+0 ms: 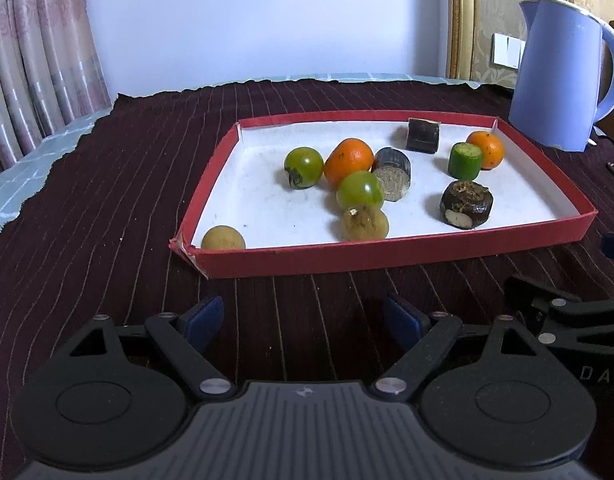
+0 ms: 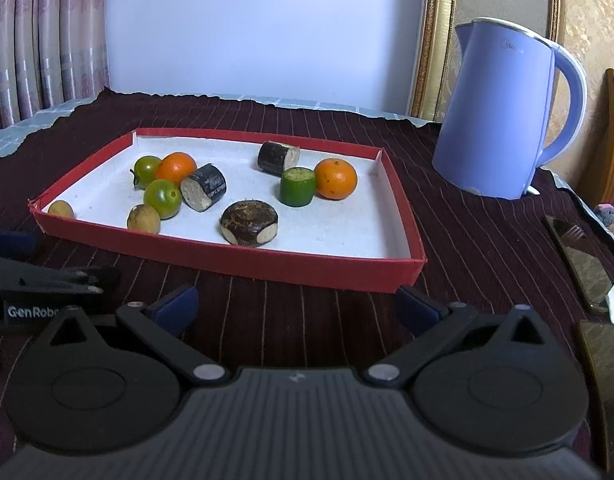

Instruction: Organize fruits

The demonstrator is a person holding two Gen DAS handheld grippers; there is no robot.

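Sitting in a shallow red tray [image 2: 339, 270] on the dark striped cloth [image 1: 107, 184], all the fruits in sight lie loose on its white floor: toward the tray's left end two green tomatoes [image 2: 161, 198], an orange fruit [image 2: 175, 167], two tan round fruits [image 2: 143, 218] and a dark cut cylinder [image 2: 205, 187] bunch together; toward its right end sit a green cut cylinder [image 2: 297, 186], a second orange [image 2: 335, 179], another dark piece [image 2: 277, 159] and a squat brown one [image 2: 249, 222]. These look small and light, I'd judge; the round ones are smooth and ready to roll, so a pinch across the widest middle seems safest, gently on the tomatoes, which could bruise. The cylinders look stiffer and offer flat ends or straight sides. Both tools are low, just short of the tray's near wall, pointing at it: the left gripper [image 1: 303, 320] has its blue pads spread wide with nothing between, and the right gripper [image 2: 297, 306] is likewise released and empty. Beyond the tray's right end stands a blue kettle [image 2: 503, 128]. Whether the sorting is underway or finished, this scatter doesn't settle.
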